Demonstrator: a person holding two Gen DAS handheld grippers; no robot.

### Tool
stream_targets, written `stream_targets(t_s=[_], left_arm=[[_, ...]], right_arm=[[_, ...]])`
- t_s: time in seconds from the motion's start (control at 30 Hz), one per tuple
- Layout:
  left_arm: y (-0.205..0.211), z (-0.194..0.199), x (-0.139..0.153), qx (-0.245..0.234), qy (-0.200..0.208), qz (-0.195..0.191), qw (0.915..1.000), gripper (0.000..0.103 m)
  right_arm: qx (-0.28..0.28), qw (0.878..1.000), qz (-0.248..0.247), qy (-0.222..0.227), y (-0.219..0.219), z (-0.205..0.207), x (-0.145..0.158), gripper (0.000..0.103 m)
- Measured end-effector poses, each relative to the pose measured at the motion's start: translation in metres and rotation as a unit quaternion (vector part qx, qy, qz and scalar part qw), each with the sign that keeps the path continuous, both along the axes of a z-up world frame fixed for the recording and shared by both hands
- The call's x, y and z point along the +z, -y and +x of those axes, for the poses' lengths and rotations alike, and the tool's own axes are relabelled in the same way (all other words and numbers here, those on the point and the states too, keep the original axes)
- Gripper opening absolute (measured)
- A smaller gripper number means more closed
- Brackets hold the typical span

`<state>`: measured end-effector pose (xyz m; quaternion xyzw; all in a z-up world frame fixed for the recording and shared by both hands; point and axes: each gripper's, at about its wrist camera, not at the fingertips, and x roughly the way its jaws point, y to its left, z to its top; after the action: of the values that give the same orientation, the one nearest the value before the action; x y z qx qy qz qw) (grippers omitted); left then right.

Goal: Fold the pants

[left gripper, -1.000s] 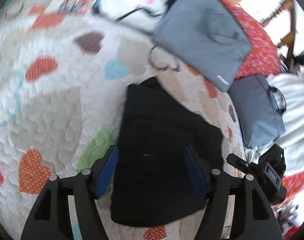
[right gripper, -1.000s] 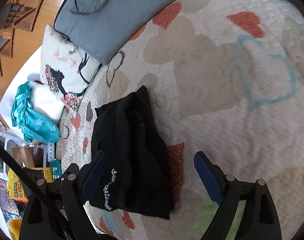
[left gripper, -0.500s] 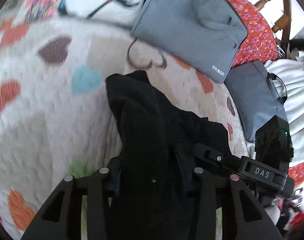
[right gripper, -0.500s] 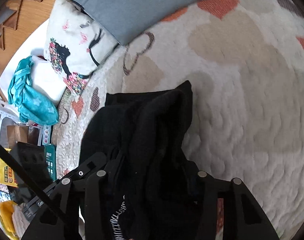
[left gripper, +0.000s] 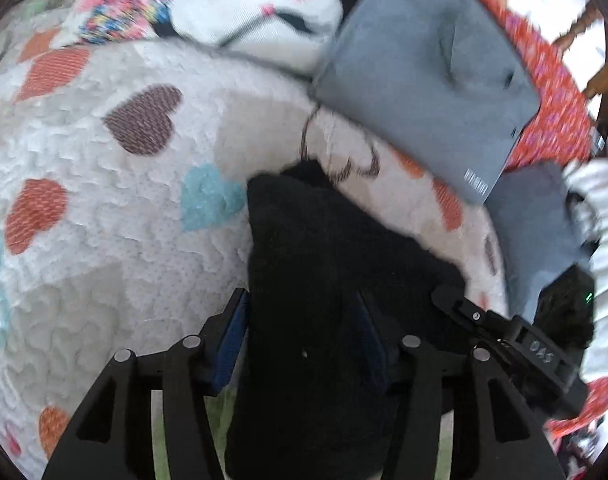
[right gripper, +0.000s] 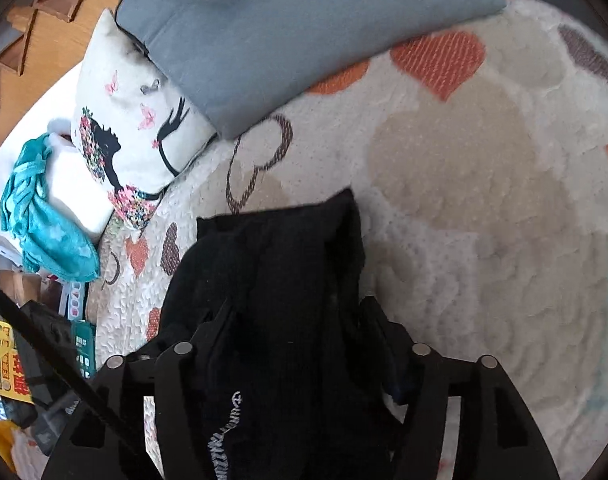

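Note:
The black pants (left gripper: 328, 264) lie bunched on a white quilt with coloured hearts (left gripper: 104, 208). My left gripper (left gripper: 304, 332) is shut on the near edge of the pants, its blue pads pressed into the cloth. In the right wrist view the same pants (right gripper: 280, 280), with white lettering near the hem, fill the space between the fingers of my right gripper (right gripper: 296, 332), which is shut on them. The far end of the pants rests on the quilt (right gripper: 484, 184). The other gripper's body (left gripper: 544, 352) shows at the right of the left wrist view.
A grey laptop bag (left gripper: 424, 72) and a white printed cushion (left gripper: 244, 4) lie beyond the pants; both show in the right wrist view too, bag (right gripper: 288, 28) and cushion (right gripper: 132, 128). A second grey bag (left gripper: 540, 236) and red floral cloth (left gripper: 552, 108) are at right. A teal cloth (right gripper: 44, 232) is at left.
A second ago both grippers were open, straddling the flat pants. They closed on the near edge and have lifted it; the cloth is now bunched between the fingers.

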<state>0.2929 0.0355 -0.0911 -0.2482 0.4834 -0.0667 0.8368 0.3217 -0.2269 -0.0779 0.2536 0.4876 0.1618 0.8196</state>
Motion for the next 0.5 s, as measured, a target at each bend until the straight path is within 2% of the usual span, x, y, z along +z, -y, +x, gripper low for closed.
stream_targets(t_s=[0.1, 0.2, 0.3, 0.37, 0.43, 0.5], left_arm=[[-0.016, -0.022, 0.019, 0.018, 0.025, -0.026, 0.9992, 0.052], [-0.018, -0.041, 0.018, 0.011, 0.025, -0.034, 0.9991, 0.052], [-0.008, -0.052, -0.002, -0.008, -0.012, -0.045, 0.9989, 0.052], [-0.004, -0.058, -0.017, -0.011, -0.034, -0.031, 0.9989, 0.052], [0.001, -0.065, -0.021, -0.012, -0.03, 0.003, 0.9995, 0.052], [0.004, -0.071, -0.021, -0.016, -0.025, 0.02, 0.9993, 0.053]], right_arm=[[-0.02, 0.999, -0.002, 0.041, 0.013, -0.014, 0.028, 0.069], [-0.003, 0.998, 0.045, 0.053, 0.018, -0.029, 0.042, 0.07], [0.035, 0.993, 0.11, 0.009, 0.011, -0.039, 0.028, 0.07], [0.046, 0.988, 0.143, -0.032, 0.005, -0.042, 0.011, 0.07], [0.046, 0.985, 0.153, -0.065, 0.0, -0.046, -0.007, 0.07], [0.043, 0.985, 0.148, -0.076, 0.0, -0.049, -0.015, 0.068]])
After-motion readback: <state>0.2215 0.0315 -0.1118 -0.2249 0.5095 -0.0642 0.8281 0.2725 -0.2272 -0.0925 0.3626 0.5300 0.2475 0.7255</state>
